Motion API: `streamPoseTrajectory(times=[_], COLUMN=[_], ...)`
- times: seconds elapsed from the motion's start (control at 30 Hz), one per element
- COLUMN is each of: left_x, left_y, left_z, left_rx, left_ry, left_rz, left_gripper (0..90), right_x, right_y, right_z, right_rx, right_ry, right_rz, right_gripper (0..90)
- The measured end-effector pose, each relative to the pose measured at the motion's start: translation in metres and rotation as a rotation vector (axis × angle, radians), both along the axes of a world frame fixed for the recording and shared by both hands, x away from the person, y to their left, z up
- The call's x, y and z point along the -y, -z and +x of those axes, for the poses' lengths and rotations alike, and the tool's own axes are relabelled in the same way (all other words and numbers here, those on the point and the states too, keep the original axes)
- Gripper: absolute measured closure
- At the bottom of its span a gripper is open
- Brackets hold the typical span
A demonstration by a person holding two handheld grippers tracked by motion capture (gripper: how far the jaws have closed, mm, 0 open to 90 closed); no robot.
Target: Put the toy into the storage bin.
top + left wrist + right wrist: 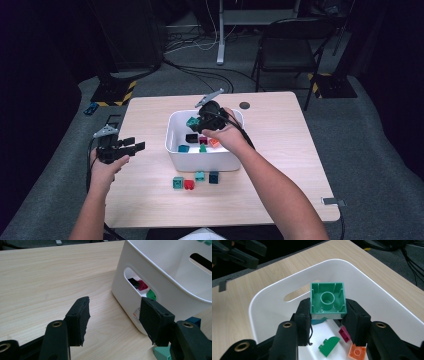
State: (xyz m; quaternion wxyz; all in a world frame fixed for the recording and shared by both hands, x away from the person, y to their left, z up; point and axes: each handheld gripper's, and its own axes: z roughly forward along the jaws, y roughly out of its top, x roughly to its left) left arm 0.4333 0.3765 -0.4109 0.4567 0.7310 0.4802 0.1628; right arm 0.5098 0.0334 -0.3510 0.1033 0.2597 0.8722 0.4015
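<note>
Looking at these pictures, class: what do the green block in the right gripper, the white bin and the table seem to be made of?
Green block: likely moulded plastic, smooth with a slight sheen; hollow underside with tube and ribs.
White bin: probably plastic, matte to satin; thin rounded walls, cut-out handle slots.
Table: wood-look top, pale grain lines, matte; perhaps laminate rather than solid wood.

The table (150, 195) is lit evenly from above in the high view, while the surrounding floor and room are lost in deep shadow toward the edges, and the picture is rendered soft and grainy. In both gripper views the white bin (367, 287) is shown bright without harsh glare, and only soft shadows are cast under the black jaws, whose nearest parts are slightly blurred.
</note>
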Motion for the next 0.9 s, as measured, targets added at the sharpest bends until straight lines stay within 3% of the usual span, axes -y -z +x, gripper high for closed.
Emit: streamPoseTrajectory(times=[0.3,0.6,0.9], left_x=[-0.001,-0.001,-0.001], left_y=[0.001,0.0,0.002], left_z=[0.001,0.0,0.001], left_rx=[-0.005,-0.008,-0.011], left_ry=[0.002,0.003,0.003], left_rz=[0.002,-0.001,-0.001], left_gripper=[41.1,41.2,41.3], right_x=[-0.012,-0.018,-0.022], right_y=[0.018,0.04,0.05], right_z=[0.015,0.039,0.042], right_rx=[0.004,-0.017,-0.029], right_ry=[0.002,0.03,0.042], right_rz=[-0.008,-0.062,-0.077], right_gripper=[58.4,58.4,57.9])
